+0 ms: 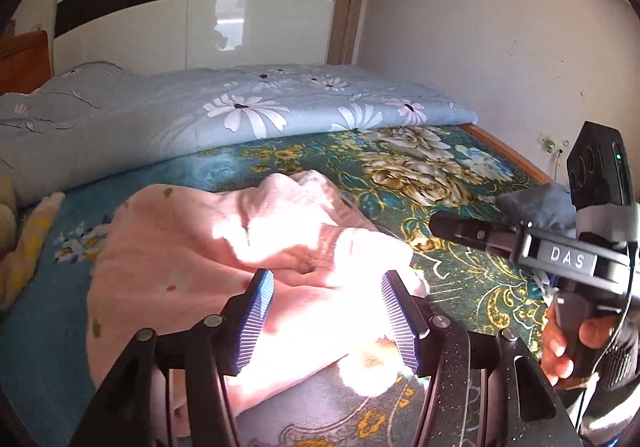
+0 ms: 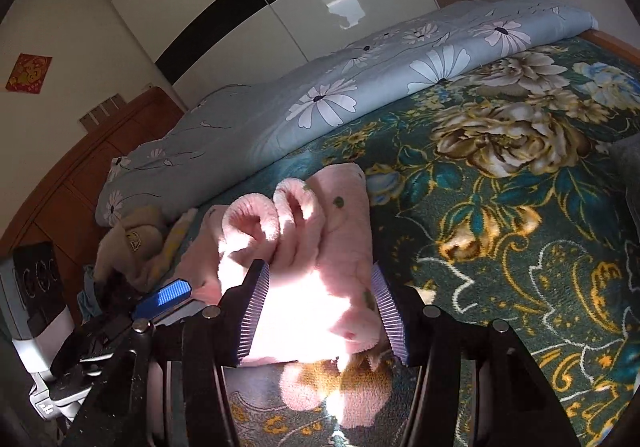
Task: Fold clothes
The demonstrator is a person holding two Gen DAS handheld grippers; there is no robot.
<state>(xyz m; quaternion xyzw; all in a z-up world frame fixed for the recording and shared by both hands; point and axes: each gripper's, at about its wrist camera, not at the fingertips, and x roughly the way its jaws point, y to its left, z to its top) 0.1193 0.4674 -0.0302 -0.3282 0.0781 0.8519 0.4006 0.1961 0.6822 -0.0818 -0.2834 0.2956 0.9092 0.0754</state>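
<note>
A pink garment is seen crumpled on the floral bedspread, below a blue quilt. The left gripper is held wide apart over it, nothing pinched. The right gripper is half-spread, with bunched pink fabric clamped between its pads.

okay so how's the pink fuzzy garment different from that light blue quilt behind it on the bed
The pink garment is fleecy and plain with small scattered spots; the light blue quilt is smooth with large white daisies. The pink garment lies crumpled near the grippers; the light blue quilt stretches long along the far side. Both rest on the floral bedspread.
</note>
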